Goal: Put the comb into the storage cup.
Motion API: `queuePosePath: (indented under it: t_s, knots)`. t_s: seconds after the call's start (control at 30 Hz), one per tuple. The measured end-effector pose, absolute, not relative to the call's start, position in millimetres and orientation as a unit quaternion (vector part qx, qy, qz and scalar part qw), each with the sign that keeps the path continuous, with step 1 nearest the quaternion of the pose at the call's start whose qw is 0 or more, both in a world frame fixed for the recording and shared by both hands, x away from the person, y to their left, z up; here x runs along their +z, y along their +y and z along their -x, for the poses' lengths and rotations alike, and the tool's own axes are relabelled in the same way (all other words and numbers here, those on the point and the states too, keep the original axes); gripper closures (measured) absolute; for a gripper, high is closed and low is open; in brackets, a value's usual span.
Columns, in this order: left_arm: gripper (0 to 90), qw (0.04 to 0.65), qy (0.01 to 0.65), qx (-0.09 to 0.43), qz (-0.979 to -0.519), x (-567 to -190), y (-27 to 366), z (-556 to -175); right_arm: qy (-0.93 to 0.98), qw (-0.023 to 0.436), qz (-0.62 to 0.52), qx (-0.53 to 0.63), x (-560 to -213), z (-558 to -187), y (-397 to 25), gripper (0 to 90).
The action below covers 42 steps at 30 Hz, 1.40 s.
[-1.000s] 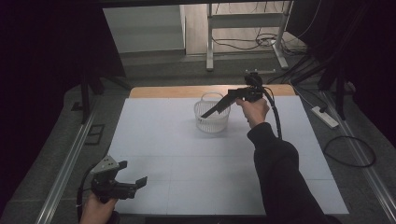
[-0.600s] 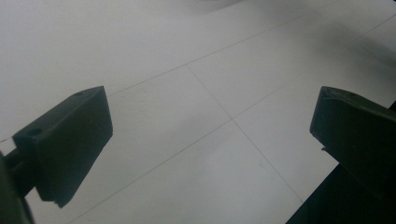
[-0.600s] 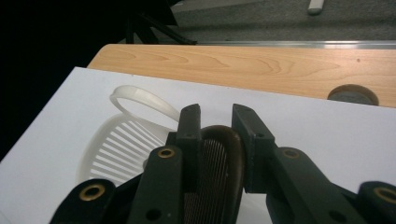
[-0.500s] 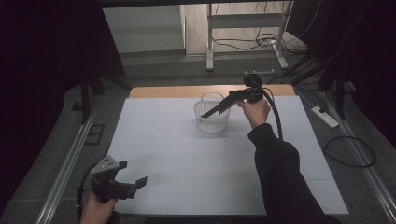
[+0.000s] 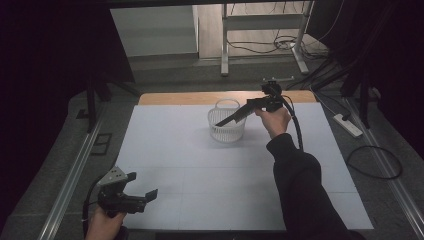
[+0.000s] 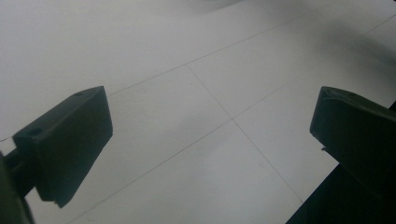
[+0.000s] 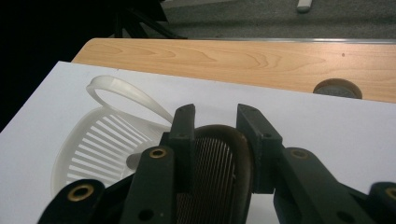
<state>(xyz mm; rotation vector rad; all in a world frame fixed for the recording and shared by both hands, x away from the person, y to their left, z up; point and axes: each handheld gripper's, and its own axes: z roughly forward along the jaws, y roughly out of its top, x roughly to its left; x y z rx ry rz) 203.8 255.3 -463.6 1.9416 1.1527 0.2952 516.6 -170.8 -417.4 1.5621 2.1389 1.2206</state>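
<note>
On the white table sheet (image 5: 200, 165), the right gripper (image 7: 215, 122), clamped on a brown ribbed object (image 7: 212, 172), hovers over the white basket (image 5: 227, 125), the left gripper (image 5: 142, 196) gaping idle; off-centre release risks missing the rim.

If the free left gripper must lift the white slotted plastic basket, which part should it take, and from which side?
Probably the arched handle of the white slotted plastic basket, from above: it stands upright over the rim. The left gripper is open, but the right gripper hangs over the basket holding a dark ribbed piece.
</note>
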Motion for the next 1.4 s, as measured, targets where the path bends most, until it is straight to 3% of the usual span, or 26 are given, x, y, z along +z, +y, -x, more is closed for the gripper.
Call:
queuePosePath:
  t_s: [0.93,1.4]
  knots:
    - [0.0,0.420,0.462,0.116,-0.773,-464,256,-204,0.741,0.136,-0.528,0.391,-426,-517,-174,55.6]
    - [0.0,0.420,0.462,0.116,-0.773,-464,256,-204,0.780,0.181,-0.495,0.339,-425,-512,-163,25.2]
